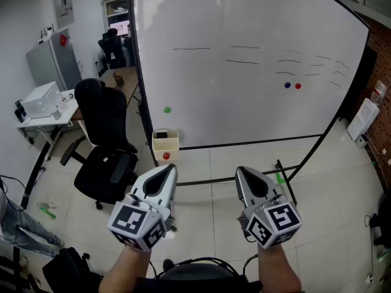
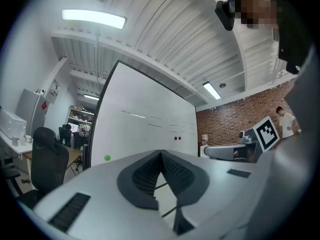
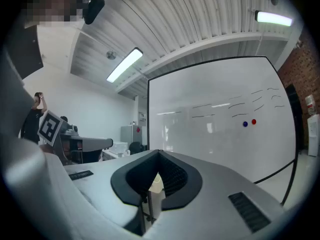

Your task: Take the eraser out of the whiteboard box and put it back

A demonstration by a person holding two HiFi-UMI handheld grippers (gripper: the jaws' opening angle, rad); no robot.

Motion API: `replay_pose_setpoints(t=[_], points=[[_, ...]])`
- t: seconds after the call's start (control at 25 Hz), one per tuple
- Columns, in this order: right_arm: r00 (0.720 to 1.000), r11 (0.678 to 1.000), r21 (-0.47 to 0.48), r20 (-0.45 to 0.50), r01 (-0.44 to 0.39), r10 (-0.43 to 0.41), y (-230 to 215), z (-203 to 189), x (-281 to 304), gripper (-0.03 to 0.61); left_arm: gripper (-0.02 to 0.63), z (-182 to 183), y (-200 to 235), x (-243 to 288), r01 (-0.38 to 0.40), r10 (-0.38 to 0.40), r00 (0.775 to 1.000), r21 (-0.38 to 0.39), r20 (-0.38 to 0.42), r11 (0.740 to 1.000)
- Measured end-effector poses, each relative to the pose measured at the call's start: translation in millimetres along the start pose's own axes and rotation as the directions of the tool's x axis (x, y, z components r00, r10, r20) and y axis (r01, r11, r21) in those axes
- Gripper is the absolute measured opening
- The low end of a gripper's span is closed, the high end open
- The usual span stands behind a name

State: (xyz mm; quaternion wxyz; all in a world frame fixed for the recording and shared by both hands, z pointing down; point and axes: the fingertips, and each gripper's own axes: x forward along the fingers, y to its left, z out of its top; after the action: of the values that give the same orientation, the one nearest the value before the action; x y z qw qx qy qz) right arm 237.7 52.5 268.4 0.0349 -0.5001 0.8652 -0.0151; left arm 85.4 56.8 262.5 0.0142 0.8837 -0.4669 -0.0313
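whiteboard [image 1: 244, 60]: huge, upright on a floor stand, faint pen lines, fills the upper head view.
office chair [image 1: 105, 145]: black, left of board, off-task.
whiteboard box [image 1: 165, 145]: cream, open-topped, fixed at board's lower left corner, well ahead of both grippers.
left gripper [image 1: 167, 170]: level, aimed toward box, jaws closed tip to tip, nothing between, touching nothing.
right gripper [image 1: 243, 172]: level, beside the left one, jaws pressed together, empty.
eraser [image 1: 161, 135]: probably the dark strip showing at box top; inside box, not yet taken.
handling: likely light, stiff body with soft felt face, not fragile; snug fit in box may drag.
grip spot: exposed top edge, pinched across the thin sides; jaws need opening first.
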Motion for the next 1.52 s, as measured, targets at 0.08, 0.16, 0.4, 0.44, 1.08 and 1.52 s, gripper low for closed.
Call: replay_pose_setpoints(t=[0.08,0.16,0.4,0.44,1.08,1.52], points=[[1.000,1.000,0.000,0.001,-0.003,0.003,1,0,0,0.011,0.031,0,2,0,-0.007,0.007,1.000,-0.004,0.000,1.000],[1.000,1.000,0.000,0.001,-0.005,0.005,1,0,0,0.011,0.031,-1,5,0,-0.012,0.012,1.000,-0.007,-0.001,1.000],[1.000,1.000,-0.003,-0.006,-0.023,0.023,11,1,7,0.011,0.031,0,14,-3,-0.021,0.021,1.000,-0.019,0.000,1.000],[1.000,1.000,-0.005,-0.007,-0.030,0.030,15,1,11,0.011,0.032,1,17,-4,-0.023,0.023,1.000,-0.019,0.003,1.000],[0.998,0.998,-0.027,-0.039,-0.053,0.052,151,-2,136,0.009,0.031,2,184,-89,-0.067,0.068,0.998,-0.066,0.003,0.996],[0.993,0.993,-0.033,-0.033,-0.114,0.113,160,-9,209,0.009,0.031,-6,243,-64,-0.105,0.105,0.994,-0.058,-0.004,0.993]])
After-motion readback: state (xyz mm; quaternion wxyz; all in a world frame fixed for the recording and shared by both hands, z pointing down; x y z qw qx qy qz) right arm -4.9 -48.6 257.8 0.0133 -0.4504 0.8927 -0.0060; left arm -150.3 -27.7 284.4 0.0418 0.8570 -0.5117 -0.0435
